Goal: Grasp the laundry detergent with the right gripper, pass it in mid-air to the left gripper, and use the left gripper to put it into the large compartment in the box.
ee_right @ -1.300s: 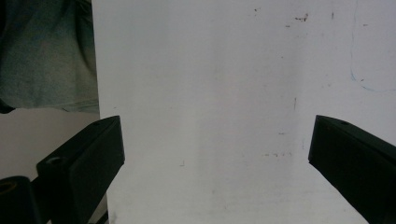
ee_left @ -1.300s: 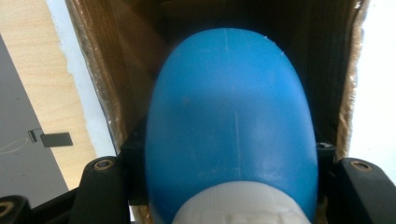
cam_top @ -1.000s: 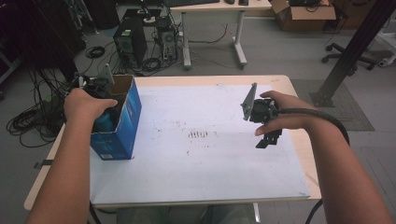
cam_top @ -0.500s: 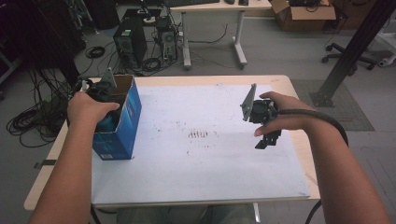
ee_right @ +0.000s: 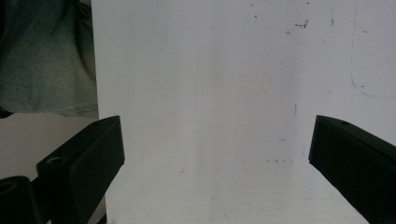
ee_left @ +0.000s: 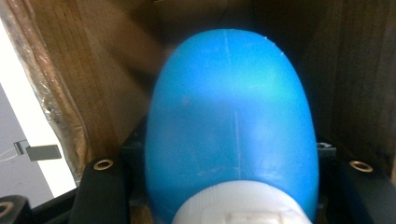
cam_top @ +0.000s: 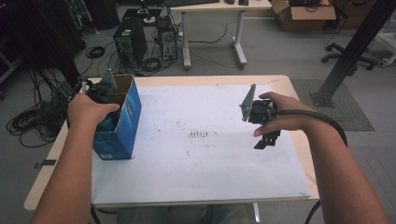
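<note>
An open blue cardboard box stands at the left of the white board. A hand holds my left gripper down inside it. In the left gripper view a blue plastic bottle with a white cap sits between the two black jaws, which press on its sides, with the box's brown inner walls around it. My right gripper hangs over the right part of the board, pointing down. Its jaws stand wide apart in the right gripper view with only bare white board between them.
The wooden table edge frames the board. On the floor behind the table stand computer towers and loose cables. A second desk, a black post and an office chair are farther back.
The left hand has sunk slightly lower over the box. The right gripper has stayed where it was.
</note>
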A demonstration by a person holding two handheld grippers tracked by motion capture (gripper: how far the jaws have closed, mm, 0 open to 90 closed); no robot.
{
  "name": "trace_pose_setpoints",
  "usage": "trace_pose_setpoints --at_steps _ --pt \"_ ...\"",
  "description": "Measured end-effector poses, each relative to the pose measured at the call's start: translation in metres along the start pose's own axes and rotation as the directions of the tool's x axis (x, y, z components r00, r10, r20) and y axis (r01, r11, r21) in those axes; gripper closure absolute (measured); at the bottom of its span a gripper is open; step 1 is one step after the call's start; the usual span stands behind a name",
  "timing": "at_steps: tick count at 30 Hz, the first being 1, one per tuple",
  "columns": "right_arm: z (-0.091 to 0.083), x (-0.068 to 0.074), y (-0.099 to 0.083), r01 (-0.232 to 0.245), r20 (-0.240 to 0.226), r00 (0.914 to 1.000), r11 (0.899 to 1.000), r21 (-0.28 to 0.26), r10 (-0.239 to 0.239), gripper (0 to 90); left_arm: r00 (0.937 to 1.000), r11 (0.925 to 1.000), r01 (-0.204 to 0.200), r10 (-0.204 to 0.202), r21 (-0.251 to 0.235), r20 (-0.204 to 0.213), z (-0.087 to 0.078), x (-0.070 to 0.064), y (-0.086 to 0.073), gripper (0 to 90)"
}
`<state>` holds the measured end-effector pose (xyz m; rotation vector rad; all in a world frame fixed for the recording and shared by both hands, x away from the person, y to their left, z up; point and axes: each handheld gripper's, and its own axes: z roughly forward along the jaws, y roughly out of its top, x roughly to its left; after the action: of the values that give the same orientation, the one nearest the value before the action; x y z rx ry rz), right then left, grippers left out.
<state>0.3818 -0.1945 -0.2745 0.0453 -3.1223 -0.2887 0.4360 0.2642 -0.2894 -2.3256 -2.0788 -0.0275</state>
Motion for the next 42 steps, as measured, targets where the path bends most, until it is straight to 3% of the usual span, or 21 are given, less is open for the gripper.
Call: trace_pose_setpoints --at_steps 42 --pt "0.0 0.002 -0.004 -0.012 0.013 0.9998 1.0 -0.014 0.012 3.5 0.9997 0.9991 0.011 -0.012 -0.042 -0.022 -0.015 -0.004 -0.007 30.1"
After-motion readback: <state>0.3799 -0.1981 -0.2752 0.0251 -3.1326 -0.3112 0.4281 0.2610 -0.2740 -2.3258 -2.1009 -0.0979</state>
